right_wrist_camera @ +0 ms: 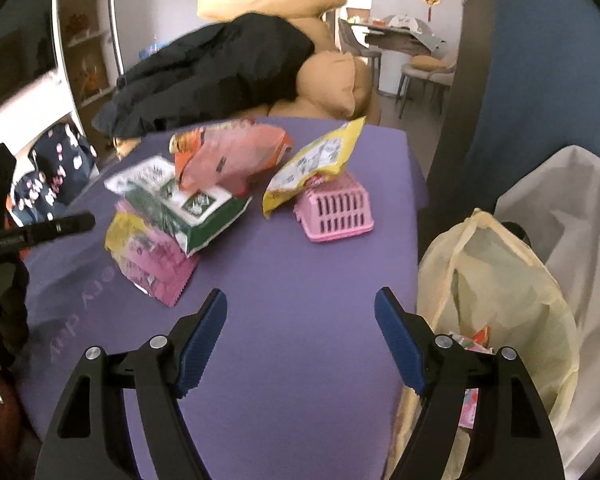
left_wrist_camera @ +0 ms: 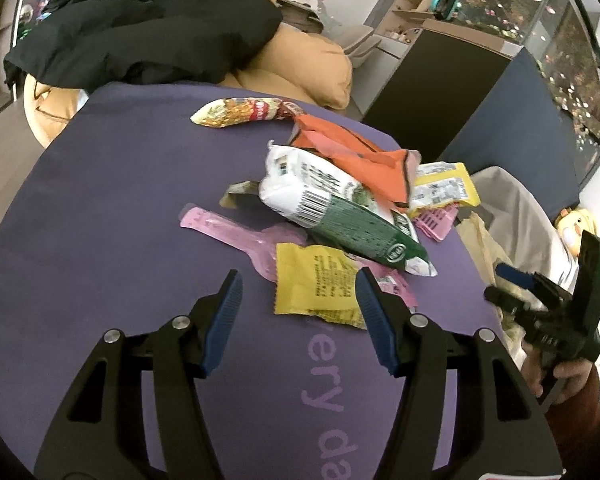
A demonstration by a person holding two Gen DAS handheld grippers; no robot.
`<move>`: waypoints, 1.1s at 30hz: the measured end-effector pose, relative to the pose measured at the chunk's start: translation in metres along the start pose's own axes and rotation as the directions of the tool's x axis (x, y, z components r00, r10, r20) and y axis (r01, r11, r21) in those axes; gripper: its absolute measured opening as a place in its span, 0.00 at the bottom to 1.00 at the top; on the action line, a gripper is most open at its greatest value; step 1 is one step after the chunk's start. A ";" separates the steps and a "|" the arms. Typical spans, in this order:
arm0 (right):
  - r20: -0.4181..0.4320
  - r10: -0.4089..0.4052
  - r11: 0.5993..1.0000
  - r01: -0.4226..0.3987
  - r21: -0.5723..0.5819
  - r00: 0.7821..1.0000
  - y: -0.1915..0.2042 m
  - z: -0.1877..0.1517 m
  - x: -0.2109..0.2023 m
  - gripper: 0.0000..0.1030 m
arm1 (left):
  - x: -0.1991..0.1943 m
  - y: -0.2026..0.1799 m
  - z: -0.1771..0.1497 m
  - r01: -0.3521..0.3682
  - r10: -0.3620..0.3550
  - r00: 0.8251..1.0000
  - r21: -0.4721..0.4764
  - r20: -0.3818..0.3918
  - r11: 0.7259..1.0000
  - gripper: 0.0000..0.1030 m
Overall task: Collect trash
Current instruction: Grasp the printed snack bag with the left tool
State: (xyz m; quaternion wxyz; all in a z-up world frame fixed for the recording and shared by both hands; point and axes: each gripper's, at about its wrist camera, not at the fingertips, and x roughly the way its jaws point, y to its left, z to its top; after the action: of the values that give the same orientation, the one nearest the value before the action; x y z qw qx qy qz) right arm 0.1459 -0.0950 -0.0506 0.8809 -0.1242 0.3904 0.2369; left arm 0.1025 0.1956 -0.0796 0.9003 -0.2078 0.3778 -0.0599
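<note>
Purple mat (left_wrist_camera: pixel 100 240) carries the wrappers: the left gripper (left_wrist_camera: pixel 300 312), half open and empty, straddles a thin, crinkly yellow wrapper (left_wrist_camera: pixel 316 284) near the front edge; pinch its middle. The right gripper (right_wrist_camera: pixel 300 336), wide and empty, hangs beside the bag (right_wrist_camera: pixel 500 280) at the right edge.

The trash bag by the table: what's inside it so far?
The cream trash bag stands open beside the purple table. Colourful wrappers, pink and red, lie at the bottom. Anything deeper is hidden by the bag's folds and the right gripper.
</note>
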 end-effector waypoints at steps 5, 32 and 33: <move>-0.024 -0.069 0.997 0.068 -0.035 0.997 0.011 0.002 0.007 0.70 | 0.003 -0.008 0.022 0.001 -0.002 1.000 0.015 0.025 1.000 0.54; 0.124 -0.067 0.996 0.059 0.067 0.990 -0.023 0.077 0.007 0.70 | 0.135 0.054 0.161 -0.071 0.082 0.987 0.077 -0.139 0.994 0.32; 0.129 -0.063 0.996 0.053 0.074 0.990 -0.023 0.080 0.006 0.70 | 0.127 0.055 0.155 -0.060 0.068 0.987 0.060 -0.143 0.996 0.31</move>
State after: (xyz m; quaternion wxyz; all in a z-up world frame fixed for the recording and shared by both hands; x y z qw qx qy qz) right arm 0.2118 -0.0803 -0.0014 0.9150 -0.0886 0.3362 0.2049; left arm 0.2989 0.2624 -0.0887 0.8773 -0.1658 0.4469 -0.0562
